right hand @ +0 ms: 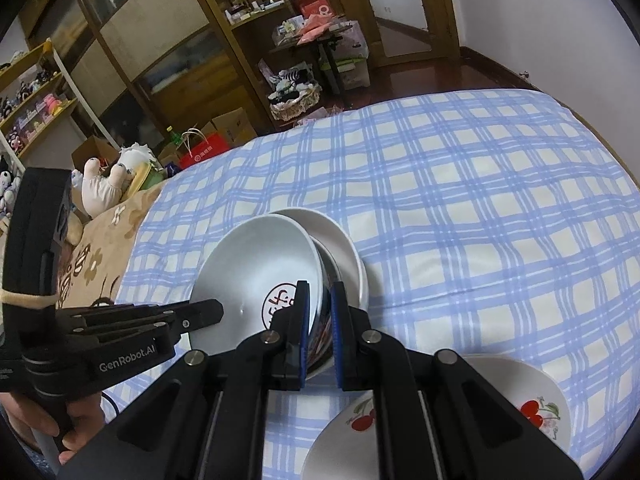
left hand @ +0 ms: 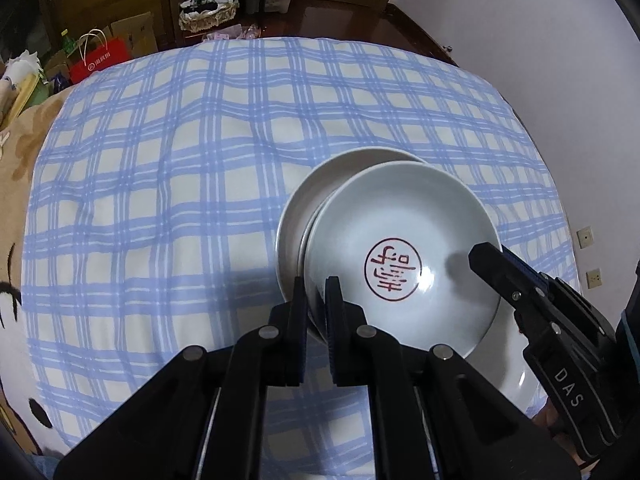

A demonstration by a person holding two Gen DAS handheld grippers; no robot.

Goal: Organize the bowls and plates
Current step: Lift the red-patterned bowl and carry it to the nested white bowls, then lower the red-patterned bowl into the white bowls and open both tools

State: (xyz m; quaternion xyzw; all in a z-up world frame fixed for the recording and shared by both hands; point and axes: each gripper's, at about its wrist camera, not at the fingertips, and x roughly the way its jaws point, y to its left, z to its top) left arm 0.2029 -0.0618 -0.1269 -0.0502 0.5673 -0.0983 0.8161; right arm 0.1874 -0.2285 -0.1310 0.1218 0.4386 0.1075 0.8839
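A white bowl with a red seal mark [left hand: 404, 224] [right hand: 256, 260] is tilted over a second white bowl [left hand: 304, 196] [right hand: 340, 240] that sits on the blue checked cover. The left gripper [left hand: 316, 286] is shut on the marked bowl's near rim in the left wrist view. On the opposite rim the right gripper [right hand: 320, 290] is shut too. Each gripper shows in the other's view: the right gripper [left hand: 486, 258] at the right, the left gripper [right hand: 214, 310] at the left. A hand [right hand: 48, 432] holds the left gripper's handle.
Two white plates with red cherries [right hand: 536, 396] [right hand: 344, 436] lie on the blue checked cover [left hand: 160, 200] near the right gripper. A brown floral blanket [right hand: 92, 264] and soft toys border the left. Beyond the bed's far edge are shelves, boxes and a red bag [left hand: 106, 60].
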